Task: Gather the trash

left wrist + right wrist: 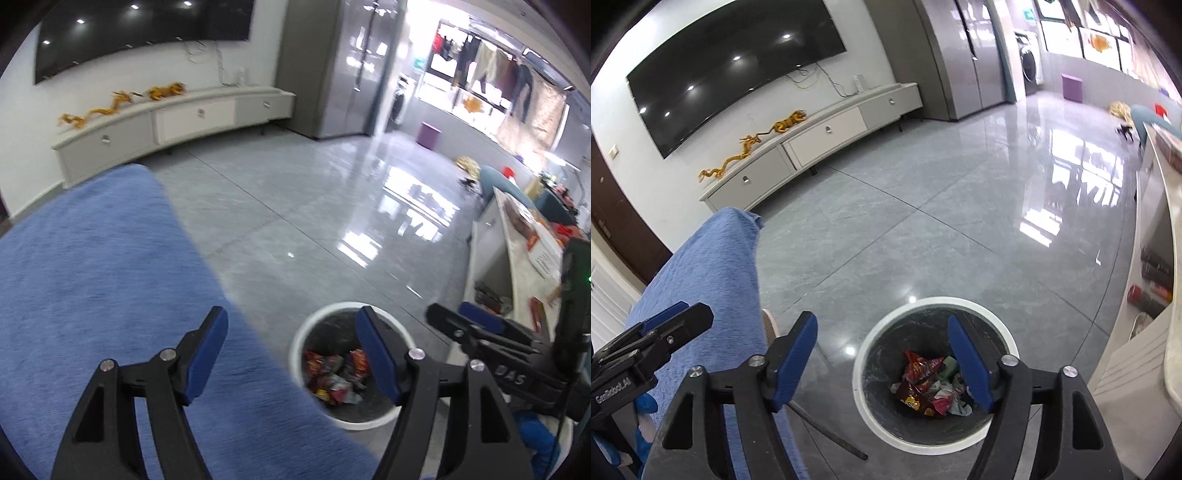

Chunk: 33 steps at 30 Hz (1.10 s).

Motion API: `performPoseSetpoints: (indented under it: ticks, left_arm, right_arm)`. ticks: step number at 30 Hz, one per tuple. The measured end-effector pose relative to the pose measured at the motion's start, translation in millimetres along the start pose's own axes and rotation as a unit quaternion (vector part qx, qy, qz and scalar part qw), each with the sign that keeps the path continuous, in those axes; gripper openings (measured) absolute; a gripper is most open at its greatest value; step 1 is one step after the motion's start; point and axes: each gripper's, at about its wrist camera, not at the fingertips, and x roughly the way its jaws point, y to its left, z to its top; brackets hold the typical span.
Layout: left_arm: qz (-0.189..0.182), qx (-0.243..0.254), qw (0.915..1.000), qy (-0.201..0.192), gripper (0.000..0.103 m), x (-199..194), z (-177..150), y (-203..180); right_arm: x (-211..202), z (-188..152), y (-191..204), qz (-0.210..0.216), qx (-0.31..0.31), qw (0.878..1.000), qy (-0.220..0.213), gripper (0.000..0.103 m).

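A round white trash bin (993, 325) with a dark liner stands on the grey floor; it also shows in the left wrist view (314, 317). Several crumpled snack wrappers (925, 384) lie at its bottom, also visible in the left wrist view (334, 376). My left gripper (291, 354) is open and empty, above the blue cloth's edge and the bin. My right gripper (881, 360) is open and empty, above the bin's left rim. The right gripper shows at the right of the left wrist view (476, 323); the left gripper shows at the left of the right wrist view (676, 321).
A blue cloth-covered surface (96, 266) lies left of the bin, also in the right wrist view (709, 273). A white table (524, 266) with papers and boxes stands at the right. A long TV cabinet (812, 144) runs along the far wall. Glossy grey floor (942, 221) lies beyond.
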Motion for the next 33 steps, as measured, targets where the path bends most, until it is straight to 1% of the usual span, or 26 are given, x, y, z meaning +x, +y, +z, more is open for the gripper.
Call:
performPoseSetpoints:
  ticks: [3,7,12,14,17,21,26,30,33]
  left_arm:
    - [0.029,0.001,0.9993,-0.024,0.071,-20.1,-3.3,13.9]
    - [0.062,-0.002,0.9969,-0.049,0.075,-41.7,-11.5,33.9]
    - [0.114,-0.014,0.9906,-0.074,0.075,-64.8,-28.1,58.5]
    - [0.130,-0.020,0.9880,-0.082,0.075,-72.7,-34.8,66.8]
    - [0.149,-0.025,0.9845,-0.090,0.075,-81.9,-43.2,77.6]
    - [0.187,-0.035,0.9759,-0.107,0.075,-98.2,-52.0,94.7]
    - [0.212,-0.057,0.9683,-0.119,0.075,-114.4,-59.2,117.4]
    - [0.215,-0.073,0.9660,-0.123,0.075,-123.3,-62.1,125.8]
    - [0.211,-0.075,0.9671,-0.121,0.076,-125.7,-62.3,128.1]
  right_arm:
    - [-4.1,0.7,13.6,0.001,-0.013,1.000,-0.008,0.080]
    - [-8.3,0.9,31.7,0.004,-0.027,0.999,-0.017,0.087]
    - [-11.2,-2.0,60.8,0.003,-0.058,0.998,-0.026,0.100]
    - [-11.0,-3.7,71.3,0.006,-0.067,0.997,-0.027,0.102]
    - [-9.9,-7.6,83.5,0.011,-0.075,0.997,-0.027,0.103]
    - [-8.4,-13.8,99.6,0.011,-0.088,0.996,-0.031,0.103]
    - [-6.5,-20.0,118.3,0.009,-0.109,0.993,-0.037,0.103]
    - [-7.6,-22.7,127.7,0.006,-0.118,0.992,-0.047,0.103]
    - [-9.6,-23.6,133.9,0.003,-0.126,0.991,-0.053,0.103]
